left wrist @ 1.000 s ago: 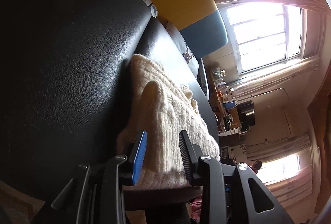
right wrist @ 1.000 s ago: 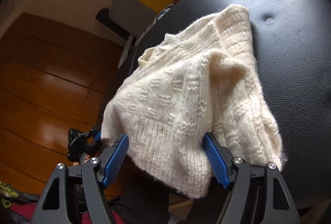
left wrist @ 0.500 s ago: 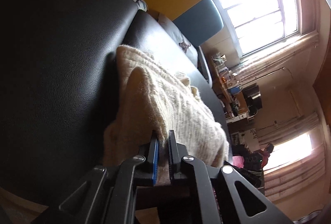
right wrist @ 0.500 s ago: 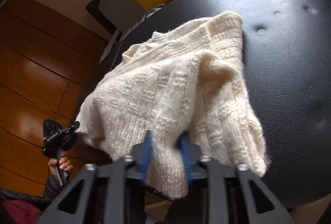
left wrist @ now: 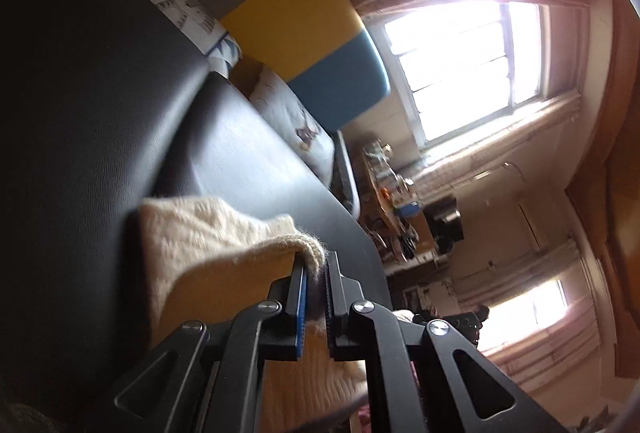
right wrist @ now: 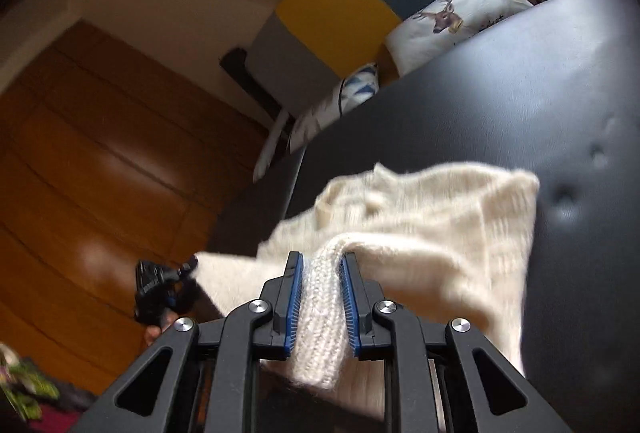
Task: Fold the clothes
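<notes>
A cream knitted sweater (right wrist: 448,217) lies on a black leather sofa (right wrist: 520,93), its near edge lifted off the seat. My right gripper (right wrist: 320,265) is shut on a thick fold of its ribbed hem. In the left wrist view the same sweater (left wrist: 192,233) stretches from the sofa's backrest toward my left gripper (left wrist: 316,263), which is shut on a thin edge of the knit. The left gripper (right wrist: 160,289) also shows small at the lower left of the right wrist view, at the sweater's other corner. Most of the sweater's underside is hidden.
Printed pillows (right wrist: 448,21) and a grey, yellow and blue cushion (right wrist: 340,13) sit at the sofa's far end. Wooden floor (right wrist: 80,173) lies left of the sofa. A bright window (left wrist: 468,65) and a cluttered desk (left wrist: 400,201) are across the room.
Both grippers went from open around the sweater's near edge to shut on it. Then both rose and pulled the edge up off the seat.
</notes>
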